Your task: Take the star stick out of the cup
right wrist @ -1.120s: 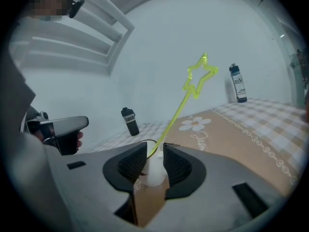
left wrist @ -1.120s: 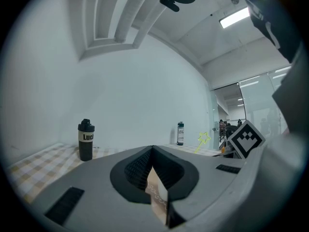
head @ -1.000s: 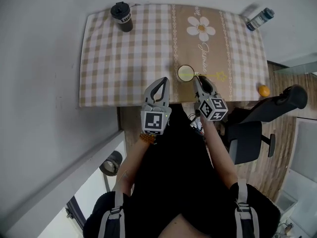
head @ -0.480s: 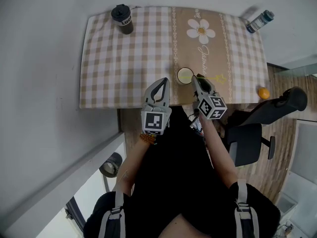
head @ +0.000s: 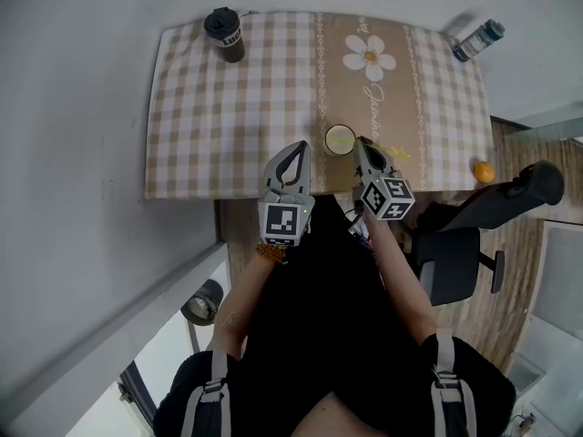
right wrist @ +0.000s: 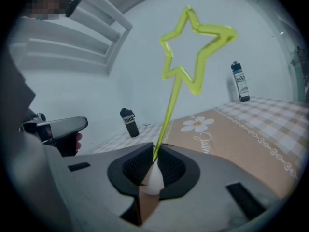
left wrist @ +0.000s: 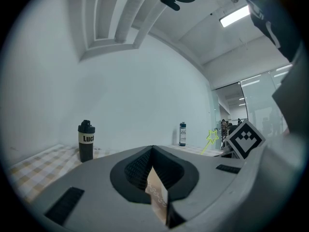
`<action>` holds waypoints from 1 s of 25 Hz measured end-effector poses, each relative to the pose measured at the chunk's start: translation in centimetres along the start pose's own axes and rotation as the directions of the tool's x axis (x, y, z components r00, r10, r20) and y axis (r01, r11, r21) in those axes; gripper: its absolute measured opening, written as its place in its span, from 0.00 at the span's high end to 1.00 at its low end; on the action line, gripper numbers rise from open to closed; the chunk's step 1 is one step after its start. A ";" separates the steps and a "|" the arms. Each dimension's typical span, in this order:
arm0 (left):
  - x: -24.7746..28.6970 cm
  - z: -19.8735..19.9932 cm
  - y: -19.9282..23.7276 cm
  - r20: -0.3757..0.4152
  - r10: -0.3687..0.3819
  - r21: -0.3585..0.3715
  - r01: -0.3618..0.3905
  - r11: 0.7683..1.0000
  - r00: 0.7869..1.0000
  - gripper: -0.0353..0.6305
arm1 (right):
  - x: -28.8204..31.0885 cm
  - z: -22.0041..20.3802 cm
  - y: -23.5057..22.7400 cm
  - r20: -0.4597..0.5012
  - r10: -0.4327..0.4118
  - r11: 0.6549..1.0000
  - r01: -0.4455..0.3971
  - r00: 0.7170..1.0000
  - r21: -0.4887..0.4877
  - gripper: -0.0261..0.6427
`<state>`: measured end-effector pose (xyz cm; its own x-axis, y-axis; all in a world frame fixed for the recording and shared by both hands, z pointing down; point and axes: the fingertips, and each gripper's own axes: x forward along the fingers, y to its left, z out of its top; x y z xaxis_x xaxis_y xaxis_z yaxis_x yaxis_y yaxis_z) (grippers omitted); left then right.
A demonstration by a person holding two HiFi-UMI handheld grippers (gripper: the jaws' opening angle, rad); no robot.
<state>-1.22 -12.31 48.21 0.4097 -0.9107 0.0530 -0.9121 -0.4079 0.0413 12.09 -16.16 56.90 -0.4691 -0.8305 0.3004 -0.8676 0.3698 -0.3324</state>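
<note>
The checked tablecloth [head: 228,107] stretches ahead of both grippers. The left gripper [head: 298,149] hovers just left of the right gripper [head: 363,144], its jaws together on nothing. The right gripper's jaws are closing on a thin stem (the pads already touch it). The white cup [head: 340,138] sits right under its tips. The star stick [right wrist: 169,106] rises from the cup between those jaws.

The star stick [right wrist: 174,100] is glossy plastic — the tablecloth [head: 237,98] matt cloth.
</note>
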 end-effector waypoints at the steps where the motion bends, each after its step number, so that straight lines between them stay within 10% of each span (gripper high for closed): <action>1: 0.1 0.0 0.0 0.001 0.002 -0.002 -0.002 1.000 1.000 0.96 | 0.1 0.1 0.0 -0.002 -0.002 1.000 0.002 1.000 -0.007 0.91; 25: 1.4 0.8 1.4 0.012 0.026 0.008 -0.026 1.000 1.000 0.96 | 4.3 4.3 1.3 0.003 0.075 0.981 -0.073 0.997 -0.180 0.93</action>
<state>-1.92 -14.19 47.56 0.3858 -0.9216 0.0416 -0.9225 -0.3847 0.0319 9.64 -21.04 53.93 -0.5324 -0.8015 0.2723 -0.8464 0.4985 -0.1874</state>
